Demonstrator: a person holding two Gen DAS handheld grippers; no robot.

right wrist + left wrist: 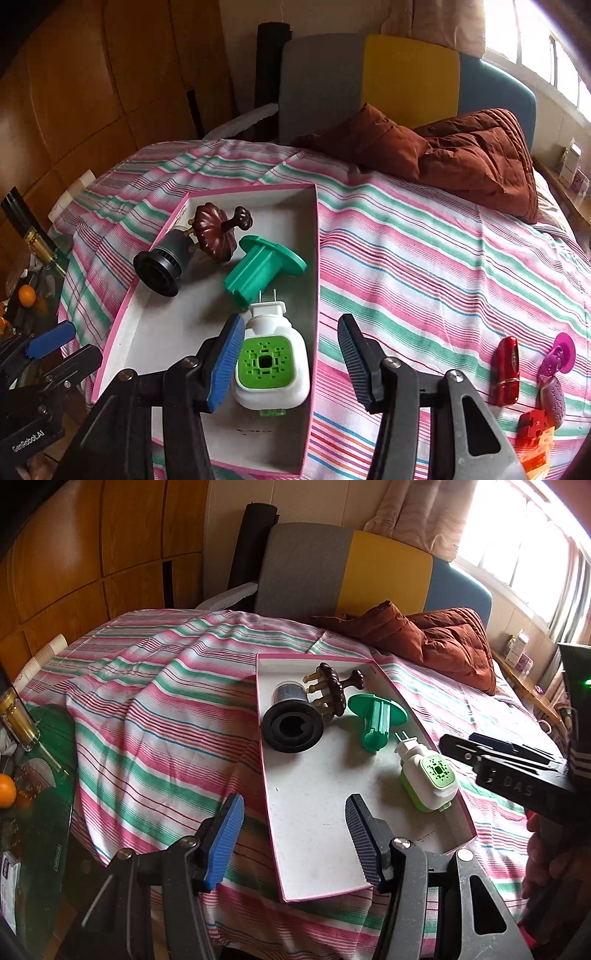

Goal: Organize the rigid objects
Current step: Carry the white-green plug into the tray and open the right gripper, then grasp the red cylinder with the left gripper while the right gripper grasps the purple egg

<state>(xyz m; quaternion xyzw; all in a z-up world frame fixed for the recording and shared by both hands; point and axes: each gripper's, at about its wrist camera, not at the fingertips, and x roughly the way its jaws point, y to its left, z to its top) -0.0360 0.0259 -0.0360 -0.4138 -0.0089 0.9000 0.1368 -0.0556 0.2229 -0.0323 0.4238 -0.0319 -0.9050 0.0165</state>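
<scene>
Your right gripper (pixel 291 360) is hovering with jaws apart over the plug-in diffuser (pixel 271 363), lying in the tray (pixel 177 325) by its right wall, prongs pointing toward the far edge; your left gripper (pixel 293 836) is gaping empty.

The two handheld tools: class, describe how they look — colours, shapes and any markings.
Each tool has two ribbed blue pads on black wedge-shaped fingers, joined by silver rivets to grey-black linkage arms with cut-out openings. Seen from the right wrist view, the left tool's body bears white lettering, "GenRobot.AI". The right tool's body in the left wrist view shows raised letters and a green light.
</scene>
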